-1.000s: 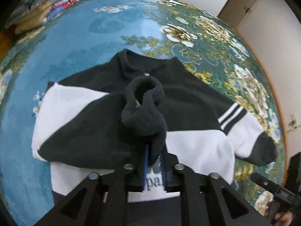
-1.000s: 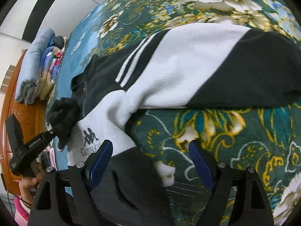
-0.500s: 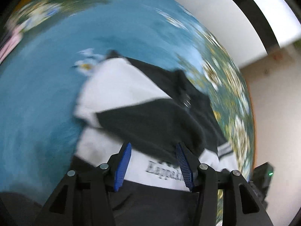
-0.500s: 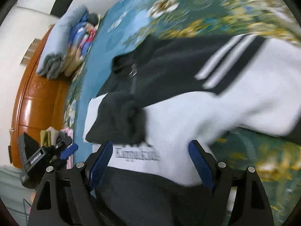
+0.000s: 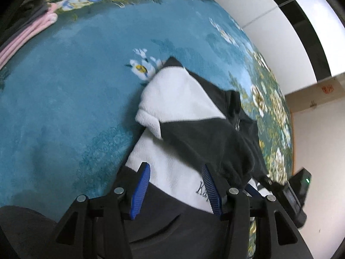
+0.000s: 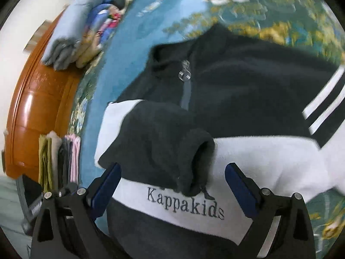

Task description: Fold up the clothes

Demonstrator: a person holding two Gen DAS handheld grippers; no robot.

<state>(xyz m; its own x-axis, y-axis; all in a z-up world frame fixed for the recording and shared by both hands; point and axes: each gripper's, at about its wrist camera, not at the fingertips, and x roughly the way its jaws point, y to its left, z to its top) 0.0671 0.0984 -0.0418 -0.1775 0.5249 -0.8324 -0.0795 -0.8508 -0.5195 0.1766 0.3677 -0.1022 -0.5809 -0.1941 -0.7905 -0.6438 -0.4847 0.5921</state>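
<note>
A black-and-white fleece jacket (image 5: 181, 99) lies flat on the floral bedspread (image 5: 64, 90). One black sleeve is folded across its chest, and the cuff (image 6: 196, 157) rests just above the "Kappakids" lettering (image 6: 185, 202). The other sleeve (image 6: 323, 112), with white stripes, stretches out to the right. My left gripper (image 5: 175, 191) is open over the jacket's lower hem, holding nothing. My right gripper (image 6: 173, 186) is open too, its fingers either side of the folded cuff without touching it. The zipper pull (image 6: 185, 75) sits at the collar.
A stack of folded clothes (image 6: 58, 161) lies at the bed's left edge by the wooden headboard (image 6: 32, 108). Rolled bedding (image 6: 86, 28) is piled at the far corner. Bare bedspread lies to the jacket's left. White walls and a door stand beyond the bed.
My left gripper has let go of the sleeve cuff, opened and swung left. The sleeve now lies across the chest. My right gripper has moved from the striped sleeve to the jacket's middle.
</note>
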